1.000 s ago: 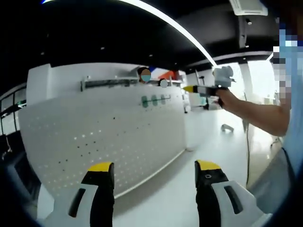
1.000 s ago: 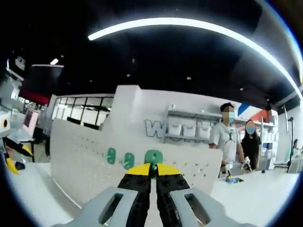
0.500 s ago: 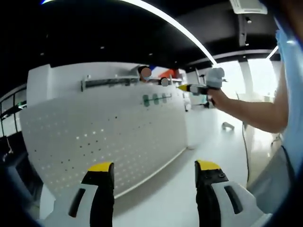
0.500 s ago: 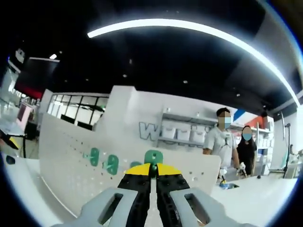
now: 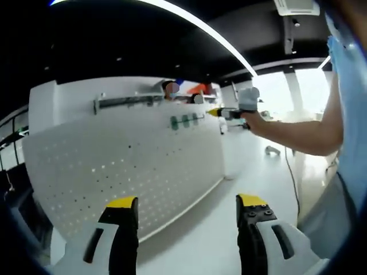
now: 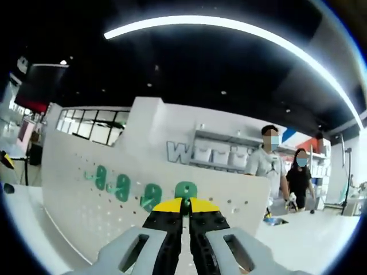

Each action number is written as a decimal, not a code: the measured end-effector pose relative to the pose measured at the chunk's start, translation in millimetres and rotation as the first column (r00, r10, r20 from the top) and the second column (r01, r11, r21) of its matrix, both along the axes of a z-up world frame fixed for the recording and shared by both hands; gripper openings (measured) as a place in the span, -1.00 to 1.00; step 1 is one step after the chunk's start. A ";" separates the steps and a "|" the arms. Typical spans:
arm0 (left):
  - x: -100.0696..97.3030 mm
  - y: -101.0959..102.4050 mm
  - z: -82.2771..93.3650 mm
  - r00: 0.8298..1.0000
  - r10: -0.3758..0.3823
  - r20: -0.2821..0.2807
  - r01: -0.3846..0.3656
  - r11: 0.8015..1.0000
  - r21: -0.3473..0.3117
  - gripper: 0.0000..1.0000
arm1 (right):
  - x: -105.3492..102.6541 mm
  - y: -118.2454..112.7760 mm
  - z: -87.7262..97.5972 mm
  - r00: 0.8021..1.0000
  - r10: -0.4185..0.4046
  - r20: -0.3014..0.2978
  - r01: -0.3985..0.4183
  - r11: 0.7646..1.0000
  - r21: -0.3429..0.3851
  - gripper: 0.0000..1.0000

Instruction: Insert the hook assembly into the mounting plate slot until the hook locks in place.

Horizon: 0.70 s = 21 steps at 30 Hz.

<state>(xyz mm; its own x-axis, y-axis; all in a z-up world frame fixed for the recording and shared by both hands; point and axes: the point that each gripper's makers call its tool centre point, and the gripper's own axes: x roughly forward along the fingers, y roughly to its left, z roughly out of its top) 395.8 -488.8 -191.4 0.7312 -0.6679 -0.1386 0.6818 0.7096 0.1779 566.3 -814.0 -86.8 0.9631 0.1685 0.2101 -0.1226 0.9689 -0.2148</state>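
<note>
Half the green hook hides behind the clamping right gripper; left gripper wide.

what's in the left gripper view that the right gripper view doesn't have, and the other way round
Left gripper view: its own open tongs, and the right tongs on a person's outstretched arm, near the far end of the pegboard.

Right gripper view: its tongs shut on a green hook, close to the board, and white bins on a shelf behind.

Both: the white pegboard, the green hooks on it, and two people behind it.
</note>
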 end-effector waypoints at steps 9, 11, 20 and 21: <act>-3.3 -0.1 4.6 0.999 -0.049 0.012 0.049 0.999 0.013 0.41 | 9.3 -2.6 -2.0 1.000 -0.008 -0.004 0.008 1.000 -0.011 -0.98; -3.9 0.3 4.8 0.998 -0.059 0.011 0.059 0.998 0.020 0.41 | 10.4 -2.7 -2.5 1.000 -0.008 -0.005 0.008 1.000 -0.011 -0.98; -7.3 2.0 7.7 0.996 -0.087 0.013 0.086 0.996 0.032 0.41 | 16.2 -5.4 -5.1 1.000 -0.010 -0.005 0.010 1.000 -0.002 -0.98; -7.9 1.6 8.1 0.996 -0.090 0.013 0.089 0.996 0.032 0.41 | 16.7 -5.8 -5.6 1.000 -0.008 -0.006 0.008 1.000 0.005 -0.98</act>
<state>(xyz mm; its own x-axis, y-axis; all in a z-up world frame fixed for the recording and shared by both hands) 387.9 -487.2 -183.3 0.6708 -0.7262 -0.1503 0.7396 0.6399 0.2089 583.0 -819.8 -92.4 0.9656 0.1594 0.2054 -0.1157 0.9709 -0.2096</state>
